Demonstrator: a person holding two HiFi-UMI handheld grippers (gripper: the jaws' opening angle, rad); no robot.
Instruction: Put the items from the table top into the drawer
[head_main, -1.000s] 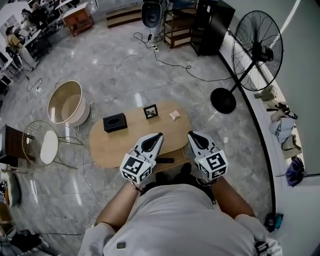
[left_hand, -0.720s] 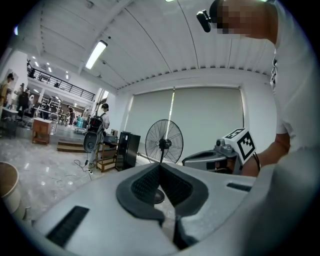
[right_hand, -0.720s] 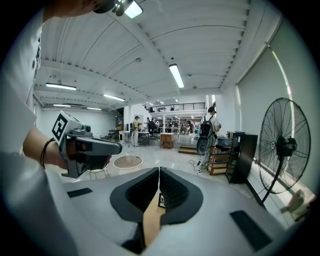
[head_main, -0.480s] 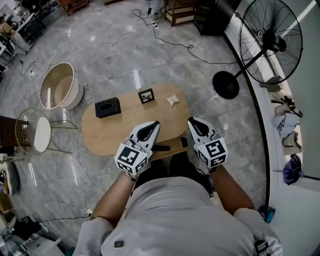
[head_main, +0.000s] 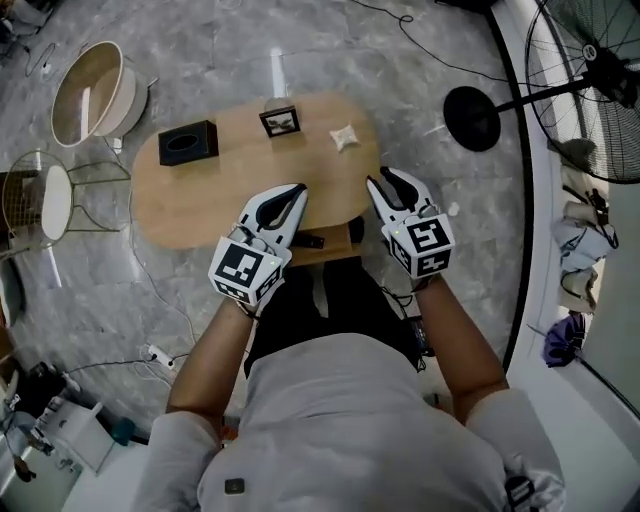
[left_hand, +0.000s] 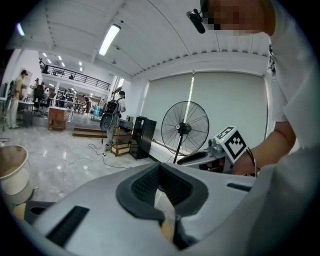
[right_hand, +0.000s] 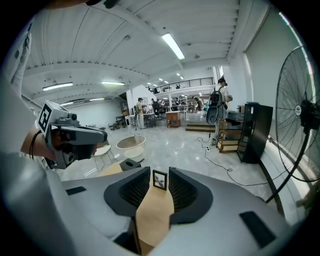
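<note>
An oval wooden table (head_main: 230, 215) carries a black tissue box (head_main: 188, 142), a small picture frame (head_main: 280, 121) and a crumpled white item (head_main: 344, 136). Under its near edge is a drawer front with a dark handle (head_main: 311, 241). My left gripper (head_main: 296, 190) hovers over the near edge, shut and empty; in its own view the left gripper (left_hand: 159, 166) shows only a sliver between the pads. My right gripper (head_main: 375, 183) is over the table's near right edge. Its jaws are opening with nothing between them. Through the right gripper (right_hand: 159, 175) I see the frame (right_hand: 160, 180) and the box (right_hand: 131, 163).
A standing fan (head_main: 590, 60) with a round base (head_main: 472, 118) is at the right. A round tub (head_main: 95, 85) and a wire chair (head_main: 45, 200) stand left of the table. Cables and a power strip (head_main: 155, 355) lie on the marble floor.
Both grippers have come down and forward to the table's near edge, and the table now sits closer in the head view. The right gripper's fingers have parted.
</note>
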